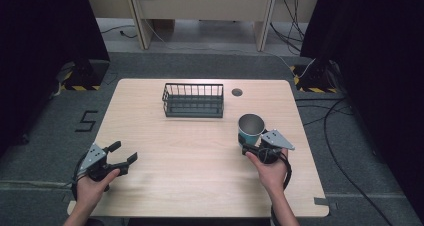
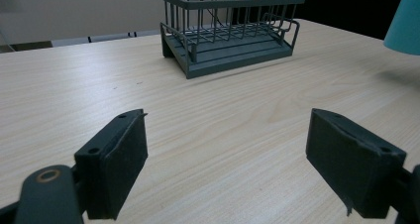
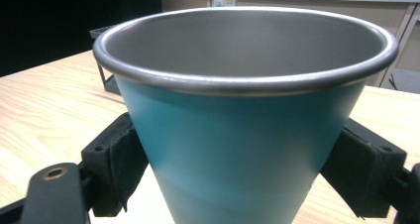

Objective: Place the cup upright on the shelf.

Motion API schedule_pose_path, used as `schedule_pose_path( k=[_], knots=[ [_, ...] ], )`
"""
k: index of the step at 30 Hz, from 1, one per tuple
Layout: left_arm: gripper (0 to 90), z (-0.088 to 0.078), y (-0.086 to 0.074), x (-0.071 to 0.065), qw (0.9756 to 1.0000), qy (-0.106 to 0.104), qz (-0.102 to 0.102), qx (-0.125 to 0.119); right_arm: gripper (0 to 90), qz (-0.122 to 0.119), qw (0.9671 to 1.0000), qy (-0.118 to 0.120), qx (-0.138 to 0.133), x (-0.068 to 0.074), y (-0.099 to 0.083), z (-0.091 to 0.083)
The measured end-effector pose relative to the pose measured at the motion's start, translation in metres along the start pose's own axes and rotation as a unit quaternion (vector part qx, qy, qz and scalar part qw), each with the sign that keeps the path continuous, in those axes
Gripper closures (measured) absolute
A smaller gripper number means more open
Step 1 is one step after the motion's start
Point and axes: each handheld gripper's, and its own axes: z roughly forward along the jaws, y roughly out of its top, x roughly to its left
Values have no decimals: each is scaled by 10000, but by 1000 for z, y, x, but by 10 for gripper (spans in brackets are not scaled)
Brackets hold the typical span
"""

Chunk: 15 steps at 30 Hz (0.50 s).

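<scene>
We see a teal cup [image 3: 237,135] with a grey metal inside and a rolled rim, upright at the desk's [image 1: 200,176] right side, near the front. Our right claw [image 1: 252,147] grips it, one jaw on each side of its wall. The cup looks empty, and so does the wire basket [image 1: 193,100] near the far edge. Our left claw [image 2: 228,159] gapes open above bare desk; its view catches the cup's edge [image 2: 407,23]
</scene>
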Motion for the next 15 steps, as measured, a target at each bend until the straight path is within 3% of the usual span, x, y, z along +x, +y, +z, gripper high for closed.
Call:
schedule_pose_path(
  k=[15],
  knots=[
    [157,0,0,0,10000,-10,-3,12,184,-46,9999,38,-90,5,14,11]
  ],
)
